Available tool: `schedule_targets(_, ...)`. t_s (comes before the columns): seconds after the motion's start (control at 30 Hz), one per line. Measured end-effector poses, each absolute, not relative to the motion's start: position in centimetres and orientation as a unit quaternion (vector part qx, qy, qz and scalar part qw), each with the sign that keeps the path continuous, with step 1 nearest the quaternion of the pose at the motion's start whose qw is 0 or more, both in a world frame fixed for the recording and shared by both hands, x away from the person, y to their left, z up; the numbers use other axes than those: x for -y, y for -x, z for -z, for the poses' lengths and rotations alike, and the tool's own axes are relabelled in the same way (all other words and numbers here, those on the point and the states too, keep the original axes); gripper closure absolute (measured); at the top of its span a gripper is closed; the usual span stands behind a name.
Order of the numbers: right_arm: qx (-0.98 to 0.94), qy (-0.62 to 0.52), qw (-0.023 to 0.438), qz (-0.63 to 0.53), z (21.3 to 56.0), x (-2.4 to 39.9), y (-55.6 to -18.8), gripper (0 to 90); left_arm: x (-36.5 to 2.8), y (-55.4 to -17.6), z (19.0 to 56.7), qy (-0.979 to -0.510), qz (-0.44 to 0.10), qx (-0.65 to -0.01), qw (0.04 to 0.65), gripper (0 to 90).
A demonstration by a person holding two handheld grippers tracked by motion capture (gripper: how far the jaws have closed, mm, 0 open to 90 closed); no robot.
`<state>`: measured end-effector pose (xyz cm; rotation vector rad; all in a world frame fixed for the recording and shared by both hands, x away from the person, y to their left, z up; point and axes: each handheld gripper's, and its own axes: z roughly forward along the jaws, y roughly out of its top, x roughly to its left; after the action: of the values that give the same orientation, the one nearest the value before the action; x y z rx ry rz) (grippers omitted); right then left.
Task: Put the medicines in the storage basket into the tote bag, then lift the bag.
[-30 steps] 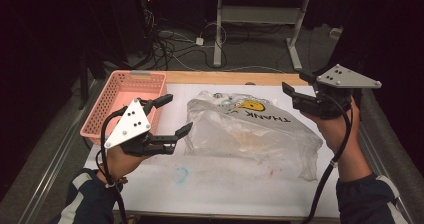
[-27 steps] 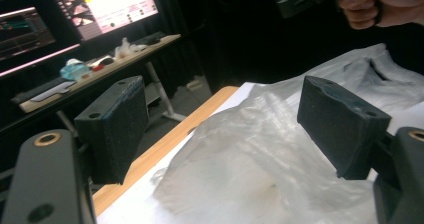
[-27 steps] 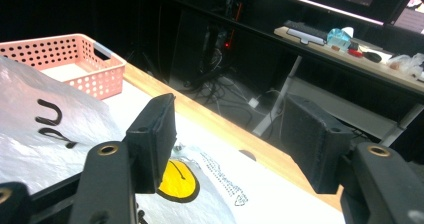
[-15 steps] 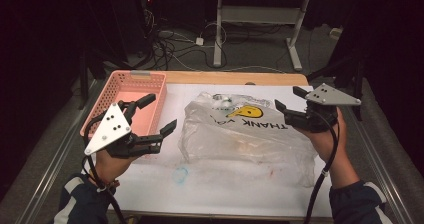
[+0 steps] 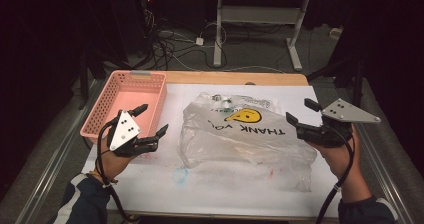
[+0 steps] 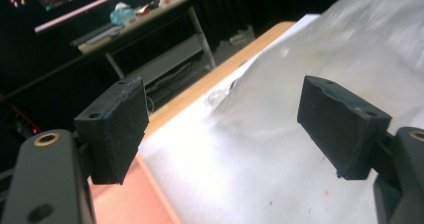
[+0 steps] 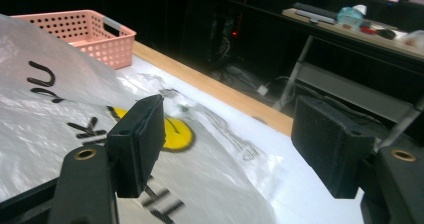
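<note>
Clear plastic is lying slack across the white mat — the bag (image 5: 245, 136), printed with a yellow smiley and "THANK YOU", sitting mid-table between the two grippers and touched by neither.

Nearest the person, the left gripper (image 5: 150, 121) is hanging just off the bag's left edge, its jaws standing wide with only mat and bag edge showing between them in the left gripper view. The right gripper (image 5: 301, 111) is sitting at the bag's right edge, and its jaws have just been opening; in the right gripper view they are gaping over the smiley print with nothing pinched between the pads (image 7: 142, 141).

Against the earlier frames, both hands are sitting lower and closer to the tabletop, and the bag, which was bunched higher under the right gripper, is now spread flatter and settled. That looks like a release just finished: the bag is resting on its own, and both grippers are probably lining up for a fresh hold on its edges.

Farther off, the pink basket (image 5: 107, 114) is standing at the mat's left, near the left gripper, apart from the bag. Beyond the table edge, cables are trailing over the floor.
</note>
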<state>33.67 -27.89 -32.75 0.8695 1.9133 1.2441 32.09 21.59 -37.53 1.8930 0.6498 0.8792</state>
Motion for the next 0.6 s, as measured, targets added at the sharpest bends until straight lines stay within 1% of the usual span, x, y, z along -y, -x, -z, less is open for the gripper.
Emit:
schedule_targets(0.13,-0.731,-0.351,0.341,-0.476,33.5,29.4,-33.5,30.0,-21.8,-32.3,38.8,-0.778,-0.353,-0.267,0.446,20.0)
schedule_targets(0.3,-0.723,-0.364,0.355,-0.467,35.4,30.8,-33.4,28.1,-21.9,-32.1,40.4,-0.790,-0.350,-0.259,0.431,20.0)
schedule_targets(0.47,-0.727,-0.379,0.337,-0.463,37.9,31.5,-33.5,25.3,-22.4,-31.8,41.9,-0.796,-0.346,-0.262,0.423,19.9)
schedule_targets(0.6,-0.734,-0.371,0.334,-0.461,39.1,31.6,-33.1,24.5,-22.6,-31.3,43.1,-0.801,-0.349,-0.264,0.407,19.9)
